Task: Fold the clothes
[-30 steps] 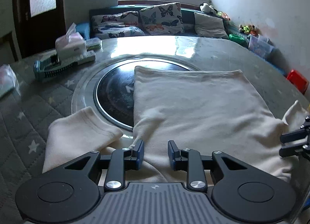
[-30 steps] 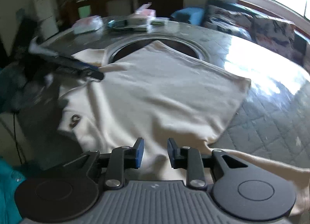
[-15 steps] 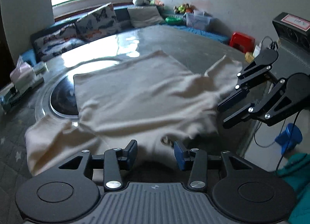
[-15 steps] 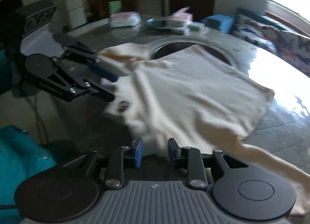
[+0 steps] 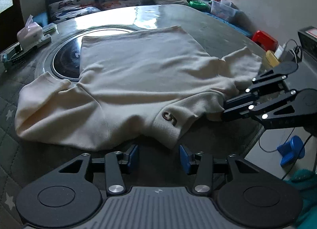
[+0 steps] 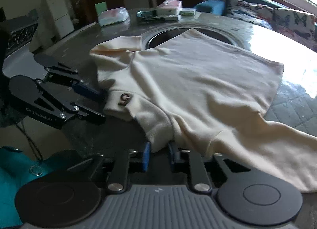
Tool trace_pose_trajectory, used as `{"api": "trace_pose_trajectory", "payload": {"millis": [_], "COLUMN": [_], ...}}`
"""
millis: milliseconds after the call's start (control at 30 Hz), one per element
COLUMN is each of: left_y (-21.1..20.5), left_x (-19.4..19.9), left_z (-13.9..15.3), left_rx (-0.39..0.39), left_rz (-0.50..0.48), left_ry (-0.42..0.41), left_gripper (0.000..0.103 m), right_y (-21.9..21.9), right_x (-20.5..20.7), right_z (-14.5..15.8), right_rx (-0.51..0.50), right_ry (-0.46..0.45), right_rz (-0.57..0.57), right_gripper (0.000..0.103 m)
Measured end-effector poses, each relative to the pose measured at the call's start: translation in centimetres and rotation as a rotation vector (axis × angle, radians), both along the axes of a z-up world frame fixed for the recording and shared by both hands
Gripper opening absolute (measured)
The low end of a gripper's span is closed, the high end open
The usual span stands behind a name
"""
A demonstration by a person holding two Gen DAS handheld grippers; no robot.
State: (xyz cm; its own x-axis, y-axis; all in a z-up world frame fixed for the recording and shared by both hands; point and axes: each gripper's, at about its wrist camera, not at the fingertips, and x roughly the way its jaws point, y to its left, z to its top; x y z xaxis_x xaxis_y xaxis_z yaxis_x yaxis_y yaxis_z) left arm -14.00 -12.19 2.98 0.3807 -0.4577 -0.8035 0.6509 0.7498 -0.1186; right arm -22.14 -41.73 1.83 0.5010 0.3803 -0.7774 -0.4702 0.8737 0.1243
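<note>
A cream sweatshirt (image 5: 138,74) lies spread on the round table, sleeves out to both sides, with a small logo patch (image 5: 169,118) near the collar; it also shows in the right wrist view (image 6: 198,82). My left gripper (image 5: 158,155) is open just short of the near collar edge, touching nothing; it appears in the right wrist view (image 6: 101,102) with its fingers either side of the collar fold. My right gripper (image 6: 158,154) is shut on a fold of the sweatshirt's shoulder edge; it shows in the left wrist view (image 5: 224,108) pinching the cloth.
A dark glass turntable (image 5: 65,60) sits in the table's middle, partly under the shirt. A tissue box (image 5: 29,32) and small items stand at the far left. The table edge (image 5: 255,139) is close at right, with cables and a blue object on the floor beyond.
The left gripper has opened wider and pulled back from the collar. The right gripper has closed on the shoulder edge. The shirt has settled flat on the table.
</note>
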Motion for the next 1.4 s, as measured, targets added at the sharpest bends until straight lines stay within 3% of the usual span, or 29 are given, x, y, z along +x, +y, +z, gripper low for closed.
{"api": "trace_pose_trajectory", "payload": {"millis": [67, 133, 267, 433, 533, 633, 667, 900, 933, 1067, 1200, 1400], "left_y": [0.1, 0.3, 1.1, 1.8, 1.2, 0.4, 0.2, -1.1, -1.2, -1.0, -0.4, 0.9], "left_x": [0.1, 0.0, -1.0, -2.3, -1.8, -2.0, -2.0, -1.0, -0.8, -0.3, -0.3, -2.1], "left_z": [0.1, 0.4, 2.3, 4.4, 4.0, 3.2, 2.8, 0.7, 0.3, -0.1, 0.7, 3.7], "left_rx": [-0.011, -0.019, -0.045, -0.046, -0.030, 0.008, 0.015, 0.066, 0.073, 0.063, 0.032, -0.052], "left_rz": [0.003, 0.001, -0.056, -0.155, -0.162, -0.164, -0.163, -0.112, -0.106, -0.072, -0.073, -0.192], "left_ry": [0.004, -0.013, -0.081, -0.163, -0.104, -0.114, -0.112, -0.076, -0.065, -0.064, -0.092, -0.177], "left_gripper": [0.017, 0.007, 0.005, 0.005, 0.011, 0.038, 0.042, 0.046, 0.045, 0.011, 0.005, 0.002], "right_y": [-0.1, -0.3, -0.5, -0.2, -0.1, 0.4, 0.7, 1.9, 2.0, 2.4, 2.5, 1.4], "right_x": [-0.2, -0.5, -1.2, -1.7, -2.0, -1.7, -1.5, -0.5, -0.5, -0.5, -0.8, -1.3], "right_z": [0.4, 1.1, 3.0, 4.1, 4.8, 4.0, 3.5, 1.2, 1.0, 0.5, 0.8, 3.5], "right_rx": [-0.001, 0.003, -0.004, -0.020, -0.029, -0.034, -0.040, -0.083, -0.090, -0.123, -0.146, -0.091], "right_ry": [-0.020, -0.049, -0.113, -0.127, -0.135, -0.115, -0.106, -0.054, -0.051, -0.060, -0.089, -0.138], "right_rz": [-0.005, -0.003, 0.013, 0.065, 0.096, 0.110, 0.111, 0.105, 0.103, 0.099, 0.100, 0.131], "right_gripper": [0.004, 0.002, 0.001, 0.001, 0.009, 0.013, 0.016, 0.023, 0.023, 0.021, 0.004, 0.001]}}
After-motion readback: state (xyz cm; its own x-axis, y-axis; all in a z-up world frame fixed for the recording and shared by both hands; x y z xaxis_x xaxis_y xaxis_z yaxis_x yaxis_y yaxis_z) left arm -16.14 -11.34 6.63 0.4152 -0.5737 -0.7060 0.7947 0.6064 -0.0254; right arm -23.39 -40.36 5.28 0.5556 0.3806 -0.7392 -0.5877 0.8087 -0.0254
